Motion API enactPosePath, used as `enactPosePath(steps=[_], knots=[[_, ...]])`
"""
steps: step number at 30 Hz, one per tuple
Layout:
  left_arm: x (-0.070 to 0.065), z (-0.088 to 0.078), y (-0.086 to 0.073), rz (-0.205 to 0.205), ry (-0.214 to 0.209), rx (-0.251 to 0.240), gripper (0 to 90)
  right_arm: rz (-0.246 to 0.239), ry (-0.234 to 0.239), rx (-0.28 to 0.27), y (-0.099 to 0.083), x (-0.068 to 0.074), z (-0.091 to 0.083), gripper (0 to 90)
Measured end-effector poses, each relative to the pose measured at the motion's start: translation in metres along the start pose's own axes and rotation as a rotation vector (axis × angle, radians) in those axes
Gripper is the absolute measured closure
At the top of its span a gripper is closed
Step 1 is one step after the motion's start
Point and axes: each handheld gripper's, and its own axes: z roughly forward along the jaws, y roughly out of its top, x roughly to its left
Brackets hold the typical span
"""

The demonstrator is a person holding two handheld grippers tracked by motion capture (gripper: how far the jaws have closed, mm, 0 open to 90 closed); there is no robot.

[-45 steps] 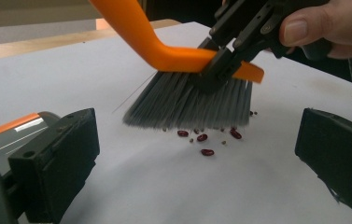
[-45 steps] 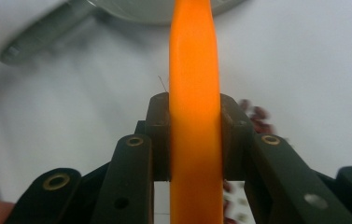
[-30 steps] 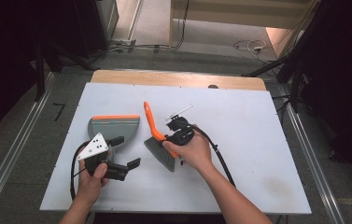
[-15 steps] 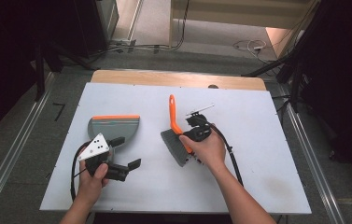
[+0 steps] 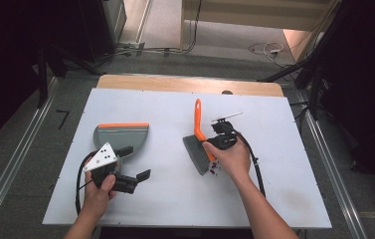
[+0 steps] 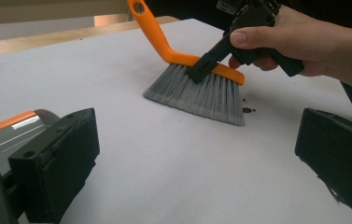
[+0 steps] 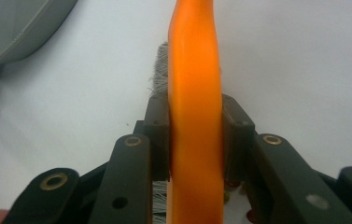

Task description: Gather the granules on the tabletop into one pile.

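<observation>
**Brush gripped, crumbs not yet in the dustpan**

At centre of the high view, the right hand-held gripper (image 5: pixel 214 142) is clamped on the orange brush (image 5: pixel 198 135), whose grey bristles rest on the white surface (image 5: pixel 274 194). Small dark red crumbs (image 6: pixel 247 110) lie just beside the bristles, well apart from the grey dustpan (image 5: pixel 121 135) at centre left, so sweeping looks barely begun. The left hand-held gripper (image 5: pixel 134 164), jaws wide and empty, lies low beside the dustpan, held from below-left.

Tool (image 7: pixel 195 140) clamped on orange brush handle (image 7: pixel 195 70), grey dustpan (image 7: pixel 19 25) at upper left
</observation>
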Motion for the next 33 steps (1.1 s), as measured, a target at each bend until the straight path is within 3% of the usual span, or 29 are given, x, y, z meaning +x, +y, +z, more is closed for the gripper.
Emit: enactPosePath(steps=[33], knots=[[-0.001, 0.0, 0.0, 0.001, 0.001, 0.005, 0.5, 0.058, -0.028, -0.022, -0.005, -0.026, -0.015, 67.6]])
